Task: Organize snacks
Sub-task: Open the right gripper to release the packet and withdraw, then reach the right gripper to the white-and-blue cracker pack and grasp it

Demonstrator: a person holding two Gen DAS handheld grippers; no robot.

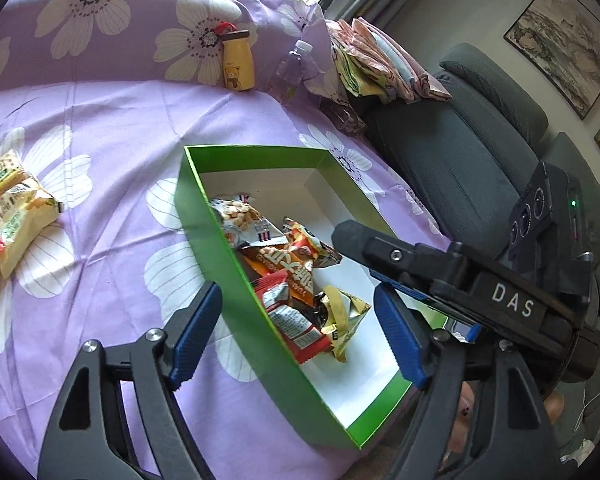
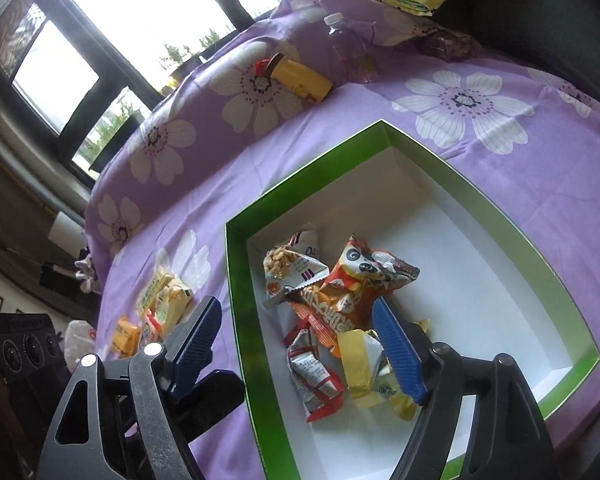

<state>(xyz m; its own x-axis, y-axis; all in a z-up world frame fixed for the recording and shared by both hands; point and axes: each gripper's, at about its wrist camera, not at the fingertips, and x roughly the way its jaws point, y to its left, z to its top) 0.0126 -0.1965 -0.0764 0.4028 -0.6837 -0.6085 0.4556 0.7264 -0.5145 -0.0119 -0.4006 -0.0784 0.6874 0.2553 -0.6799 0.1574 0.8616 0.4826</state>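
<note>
A green box [image 1: 228, 304] with a white inside sits on the purple flowered cloth and holds several snack packets [image 1: 296, 276]. My left gripper [image 1: 300, 332] is open and empty, straddling the box's left wall. My right gripper [image 2: 296, 344] is open and empty over the same packets [image 2: 332, 304], one finger outside the box wall [image 2: 240, 320]. The right gripper's body also shows in the left wrist view [image 1: 460, 276], above the box's right side. More loose snack packets lie on the cloth to the left [image 1: 12, 220] [image 2: 156, 312].
A yellow bear bottle [image 1: 238, 62] and a clear water bottle [image 1: 292, 70] stand at the back of the cloth. Folded cloths [image 1: 376, 60] rest on a dark grey sofa [image 1: 480, 152] to the right. Windows are behind.
</note>
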